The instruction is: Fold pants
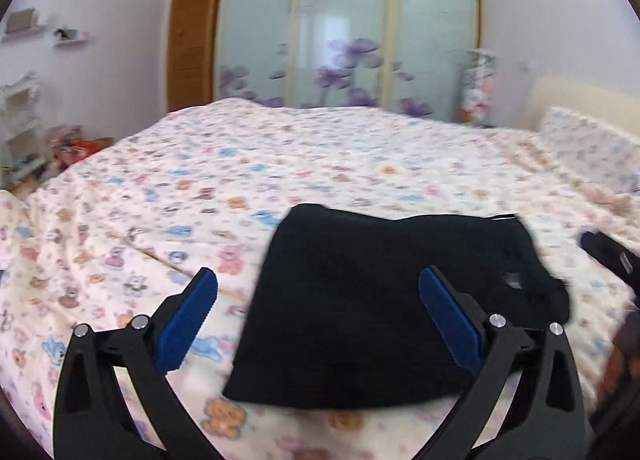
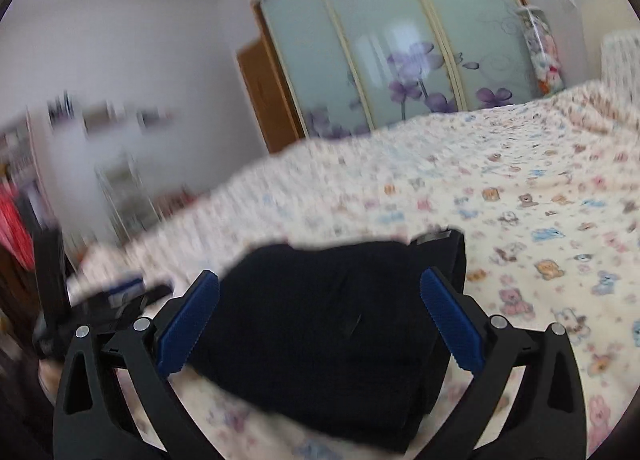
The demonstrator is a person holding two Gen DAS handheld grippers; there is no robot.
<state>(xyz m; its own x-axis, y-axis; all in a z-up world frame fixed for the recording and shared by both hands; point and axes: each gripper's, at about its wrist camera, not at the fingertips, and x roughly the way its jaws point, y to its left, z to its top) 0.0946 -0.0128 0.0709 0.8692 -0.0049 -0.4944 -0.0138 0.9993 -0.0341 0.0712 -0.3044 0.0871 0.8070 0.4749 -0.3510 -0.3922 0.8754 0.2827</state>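
Folded black pants (image 1: 360,300) seen lying on the bed (image 1: 280,164), both grippers held above them with jaws spread wide.

Left gripper (image 1: 318,284): blue pads (image 1: 188,320) set far apart, nothing clamped; the pants bundle is seen between and beyond them, flat on the bear-print cover, not pressed by either pad. Right gripper (image 2: 320,284): pads likewise wide apart and gripping nothing, the same dark bundle (image 2: 328,324) viewed through the gap, a waistband edge noted at its far right corner. The other tool is glimpsed, blurred, at the left edge of the right view. Sliding wardrobe doors (image 1: 344,32) with purple flowers are noted behind the bed; a pillow (image 1: 588,148) lies at the right.
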